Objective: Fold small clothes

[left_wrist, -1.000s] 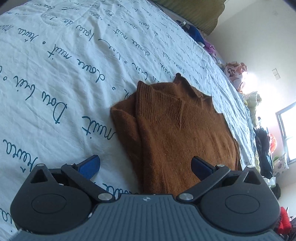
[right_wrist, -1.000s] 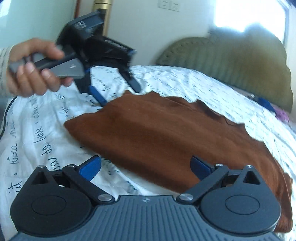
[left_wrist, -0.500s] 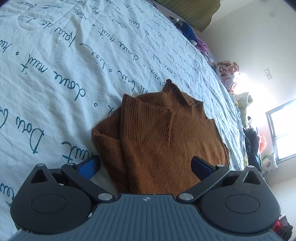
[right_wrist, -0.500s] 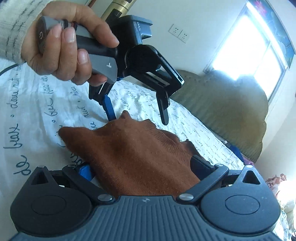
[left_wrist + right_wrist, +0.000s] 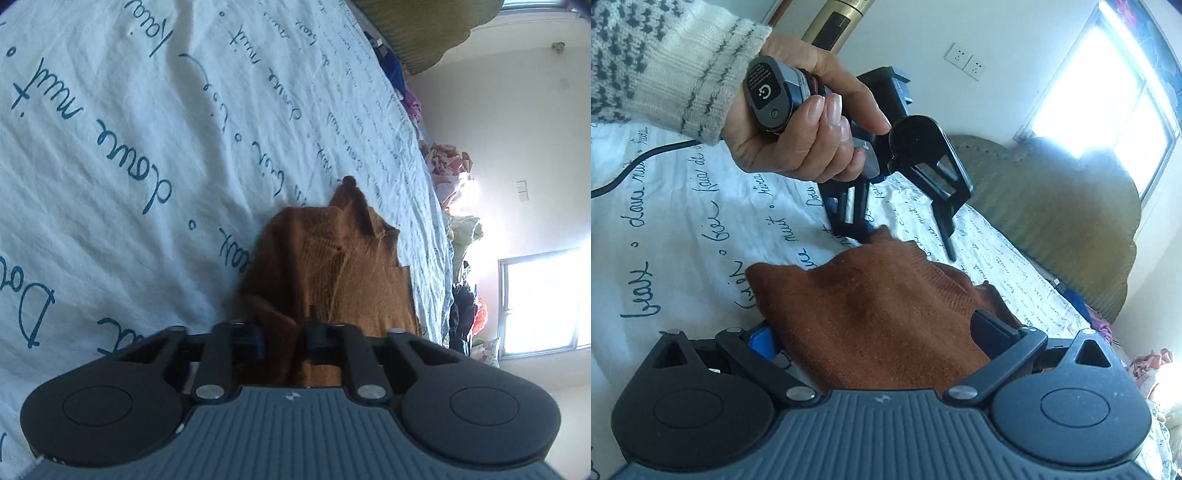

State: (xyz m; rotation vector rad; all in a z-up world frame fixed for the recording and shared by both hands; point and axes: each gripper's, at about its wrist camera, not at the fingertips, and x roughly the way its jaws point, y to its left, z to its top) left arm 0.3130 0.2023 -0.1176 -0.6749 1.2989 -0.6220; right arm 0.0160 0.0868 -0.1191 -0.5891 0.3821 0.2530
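Note:
A brown knit sweater (image 5: 332, 280) lies partly folded on the white bed sheet with blue script (image 5: 110, 184). My left gripper (image 5: 284, 343) is closing, and its pads pinch a bunched edge of the sweater. In the right wrist view a hand in a knit sleeve (image 5: 798, 136) holds that left gripper (image 5: 866, 232) at the sweater's (image 5: 879, 295) far corner. My right gripper (image 5: 877, 336) stands wide with its jaws just starting to close. The near edge of the sweater lies between its fingers, and the blue pad (image 5: 761, 343) sits beside the cloth without pressing it.
An olive cushion or headboard (image 5: 1052, 206) stands at the bed's far end. Piles of clothes (image 5: 450, 166) lie along the bed's right side near a bright window (image 5: 543, 302). A black cable (image 5: 628, 170) crosses the sheet (image 5: 683, 240) at left.
The left gripper moved forward onto the sweater's edge and its jaws went from wide to pinched on the cloth. The right gripper came in until the sweater lay between its fingers.

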